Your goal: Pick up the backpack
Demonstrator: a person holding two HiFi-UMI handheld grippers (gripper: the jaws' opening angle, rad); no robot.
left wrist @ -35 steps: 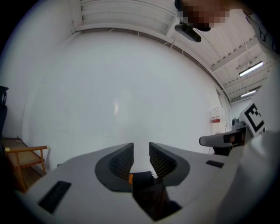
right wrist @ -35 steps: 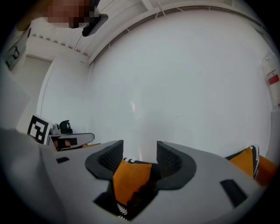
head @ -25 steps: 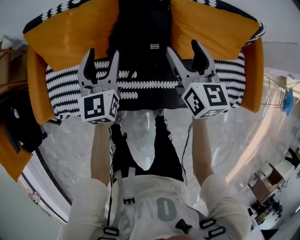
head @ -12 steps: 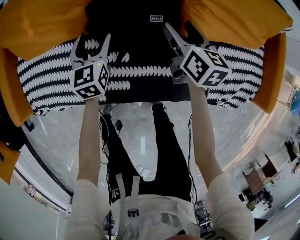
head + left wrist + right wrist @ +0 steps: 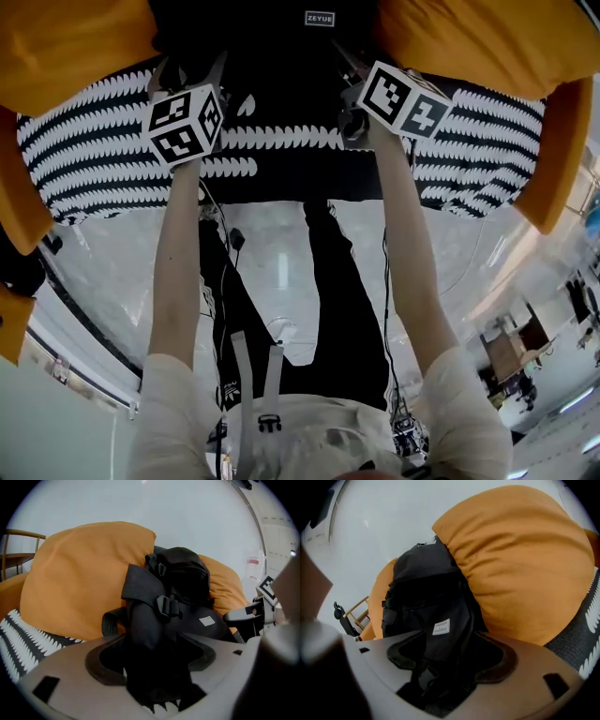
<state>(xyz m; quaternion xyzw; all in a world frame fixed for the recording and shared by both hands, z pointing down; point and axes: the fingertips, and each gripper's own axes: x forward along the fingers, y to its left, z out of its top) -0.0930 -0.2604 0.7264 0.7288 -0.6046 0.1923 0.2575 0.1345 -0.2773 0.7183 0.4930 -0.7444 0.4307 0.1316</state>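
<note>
A black backpack (image 5: 281, 56) with a small white label stands upright on the sofa between two orange cushions. My left gripper (image 5: 192, 73) is at its left side. In the left gripper view my left gripper (image 5: 152, 663) is open, with the backpack's (image 5: 183, 588) padded shoulder strap between the jaws. My right gripper (image 5: 352, 64) is at the backpack's right side. In the right gripper view my right gripper (image 5: 447, 660) stands wide, with the lower front of the backpack (image 5: 426, 588) between its jaws. The fingertips are hidden against the dark fabric in the head view.
The sofa has a black-and-white patterned seat (image 5: 94, 169) and orange cushions (image 5: 66, 47) (image 5: 487, 47) pressing on both sides of the backpack. A wooden chair (image 5: 18, 541) stands left of the sofa. Glossy floor (image 5: 281, 272) and the person's legs lie below.
Both grippers have come down and forward from in front of the sofa to the backpack's two sides. The sofa now fills more of the head view.
</note>
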